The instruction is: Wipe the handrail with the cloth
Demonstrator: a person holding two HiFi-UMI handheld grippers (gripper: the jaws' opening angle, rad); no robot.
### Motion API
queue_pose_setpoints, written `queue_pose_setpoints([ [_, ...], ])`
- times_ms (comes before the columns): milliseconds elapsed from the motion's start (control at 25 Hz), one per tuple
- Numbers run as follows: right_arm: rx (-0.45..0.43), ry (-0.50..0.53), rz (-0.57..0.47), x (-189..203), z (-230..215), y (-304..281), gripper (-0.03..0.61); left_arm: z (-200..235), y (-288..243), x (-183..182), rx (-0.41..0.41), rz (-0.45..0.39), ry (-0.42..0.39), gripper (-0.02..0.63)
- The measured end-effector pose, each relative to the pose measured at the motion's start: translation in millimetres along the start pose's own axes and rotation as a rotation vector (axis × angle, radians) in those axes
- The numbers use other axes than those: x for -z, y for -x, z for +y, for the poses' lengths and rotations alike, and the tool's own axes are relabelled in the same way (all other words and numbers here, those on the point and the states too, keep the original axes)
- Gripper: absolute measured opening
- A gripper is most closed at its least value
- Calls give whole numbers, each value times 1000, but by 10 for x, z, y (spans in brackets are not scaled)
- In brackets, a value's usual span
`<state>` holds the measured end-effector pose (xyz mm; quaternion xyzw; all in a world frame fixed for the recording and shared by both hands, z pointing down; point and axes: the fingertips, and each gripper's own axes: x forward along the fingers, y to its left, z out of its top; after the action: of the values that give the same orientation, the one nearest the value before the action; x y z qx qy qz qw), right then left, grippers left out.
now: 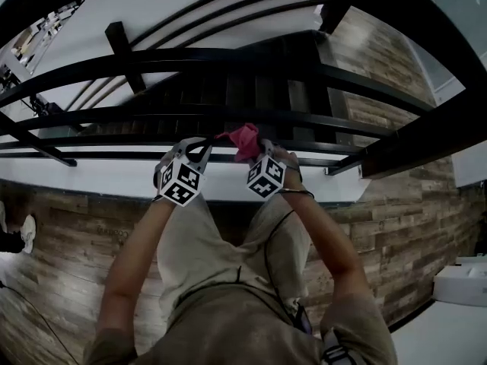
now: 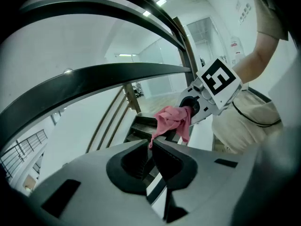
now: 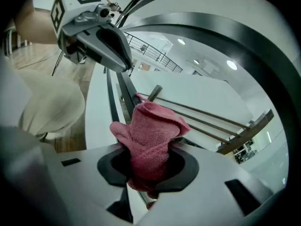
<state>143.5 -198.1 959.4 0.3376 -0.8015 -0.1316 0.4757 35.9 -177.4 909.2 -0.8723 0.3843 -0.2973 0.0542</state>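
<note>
While the fingers of my left gripper [image 2: 151, 147] sit pressed together on nothing, my right gripper [image 3: 149, 173] clamps the pink cloth [image 3: 153, 131], bunched up close to the black handrail [image 1: 122, 114].

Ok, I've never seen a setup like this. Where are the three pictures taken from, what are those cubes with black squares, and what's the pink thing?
There is no robot here. A person holds a two-jaw gripper in each hand, and the marked cubes are parts of those grippers. The head view comes from a camera on the person's head, looking steeply down past the arms at a black railing, with stairs beyond it and a wood floor underfoot. The other two pictures come from cameras riding on each gripper, looking along its jaws. The right gripper is shut on a pink cloth, bunched between its jaws. The left gripper is shut and empty. Both are up by the railing, but I cannot tell whether the cloth touches a bar.
</note>
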Motion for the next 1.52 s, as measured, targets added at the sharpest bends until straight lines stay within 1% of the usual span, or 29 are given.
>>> queue_pose_setpoints([
  [200, 28, -33, 91, 599, -274, 230, 117, -64, -108, 40, 21, 27, -29, 23],
  [360, 74, -42, 173, 1141, -559, 405, 117, -59, -224, 103, 33, 51, -19, 31],
  [520, 113, -105, 252, 1715, -850, 603, 117, -65, -286, 104, 40, 58, -28, 35],
  [560, 121, -119, 270, 1840, -917, 653, 117, -79, -311, 107, 47, 65, -35, 43],
  [680, 147, -151, 319, 2188, -1099, 794, 117, -157, -417, 155, 79, 108, -51, 94],
  [760, 162, -177, 362, 2444, -1202, 881, 115, -193, -473, 202, 85, 132, -68, 117],
  [800, 173, -187, 413, 2644, -1260, 932, 115, -192, -488, 215, 78, 135, -78, 118],
  [840, 187, -198, 488, 2922, -1327, 997, 115, -182, -499, 220, 68, 135, -86, 118],
  [920, 227, -214, 657, 3612, -1472, 1170, 114, -145, -516, 219, 54, 122, -89, 117],
  [960, 257, -204, 699, 3870, -1532, 1280, 115, -130, -515, 224, 52, 108, -86, 115],
  [1000, 293, -194, 695, 3974, -1579, 1414, 114, -120, -507, 236, 53, 89, -86, 115],
  [1040, 331, -199, 653, 3927, -1628, 1561, 114, -111, -497, 247, 54, 66, -88, 115],
  [1120, 405, -231, 538, 3619, -1800, 1800, 114, -75, -489, 247, 55, 22, -83, 117],
  [1200, 455, -237, 475, 3438, -1942, 1880, 114, -53, -471, 247, 58, 8, -67, 116],
  [1280, 468, -222, 469, 3452, -1934, 1843, 115, -67, -415, 264, 70, 18, -56, 115],
  [1360, 490, -190, 492, 3533, -1867, 1776, 115, -66, -330, 276, 89, 24, -45, 115],
  [1400, 495, -190, 507, 3608, -1825, 1719, 115, -57, -316, 279, 97, 29, -40, 115],
  [1440, 484, -212, 518, 3714, -1771, 1634, 115, -49, -341, 279, 103, 37, -36, 114],
  [1520, 434, -300, 518, 3945, -1607, 1440, 115, -66, -430, 280, 110, 59, -30, 114],
])
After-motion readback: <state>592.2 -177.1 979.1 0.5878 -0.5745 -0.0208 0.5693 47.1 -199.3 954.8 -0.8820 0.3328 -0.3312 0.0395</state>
